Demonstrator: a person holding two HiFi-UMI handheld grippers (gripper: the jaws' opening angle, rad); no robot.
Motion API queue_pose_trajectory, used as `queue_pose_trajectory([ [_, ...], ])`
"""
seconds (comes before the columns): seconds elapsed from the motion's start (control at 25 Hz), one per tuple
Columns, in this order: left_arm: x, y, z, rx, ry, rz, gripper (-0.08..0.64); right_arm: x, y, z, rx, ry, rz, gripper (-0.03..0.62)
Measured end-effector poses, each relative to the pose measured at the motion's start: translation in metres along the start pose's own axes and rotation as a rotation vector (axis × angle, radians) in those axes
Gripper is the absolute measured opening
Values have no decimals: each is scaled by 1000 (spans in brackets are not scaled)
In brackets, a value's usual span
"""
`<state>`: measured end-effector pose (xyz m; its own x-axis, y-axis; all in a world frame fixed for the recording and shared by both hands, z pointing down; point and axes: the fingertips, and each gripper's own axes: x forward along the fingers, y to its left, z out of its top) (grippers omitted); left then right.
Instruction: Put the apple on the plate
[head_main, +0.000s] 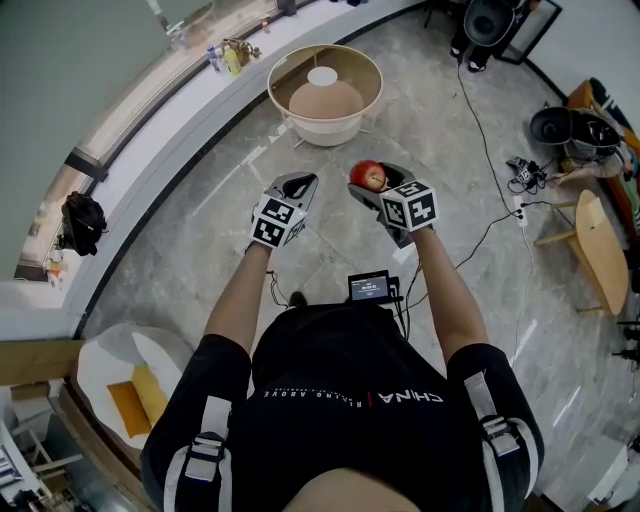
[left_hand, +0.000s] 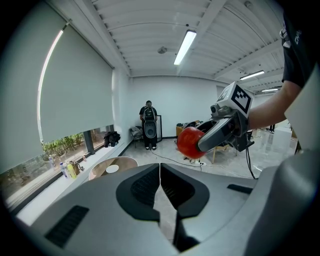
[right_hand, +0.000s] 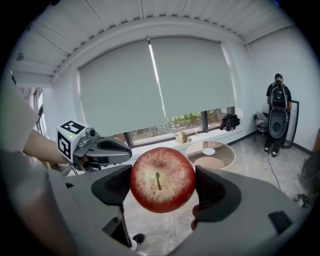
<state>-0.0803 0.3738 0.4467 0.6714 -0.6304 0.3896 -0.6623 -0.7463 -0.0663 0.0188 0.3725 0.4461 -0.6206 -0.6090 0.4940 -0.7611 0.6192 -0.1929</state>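
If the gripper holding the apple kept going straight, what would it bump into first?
The way looks free for a good stretch. The right gripper, holding the apple, points just left of the round table, so it would likely reach the window ledge first, though depth is hard to judge.

- Round bench (head_main: 325, 130) beside the curved sill (head_main: 170, 130).
- Bottles (head_main: 228, 55) and a black bag (head_main: 80, 222) on the sill.
- Person (right_hand: 276, 100) standing at a speaker (left_hand: 149, 131).
- Ceiling lamp (left_hand: 185, 46), lit.
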Motion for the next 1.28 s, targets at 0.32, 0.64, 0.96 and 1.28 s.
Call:
queue_pose_trajectory([
  [0.32, 32, -4, 8, 4, 15, 32, 21, -10, -43, -6, 19, -9, 14, 387],
  [0.64, 59, -1, 9, 0, 28, 52, 21, -8, -81, -9, 32, -13, 9, 387],
  [0.96, 125, 77, 7, -13, 24, 12, 21, 68, -135, 25, 94, -19, 9, 387],
  [1.28, 212, 227, 26, -19, 31, -58, 21, 185, -209, 109, 94, 13, -39, 387],
])
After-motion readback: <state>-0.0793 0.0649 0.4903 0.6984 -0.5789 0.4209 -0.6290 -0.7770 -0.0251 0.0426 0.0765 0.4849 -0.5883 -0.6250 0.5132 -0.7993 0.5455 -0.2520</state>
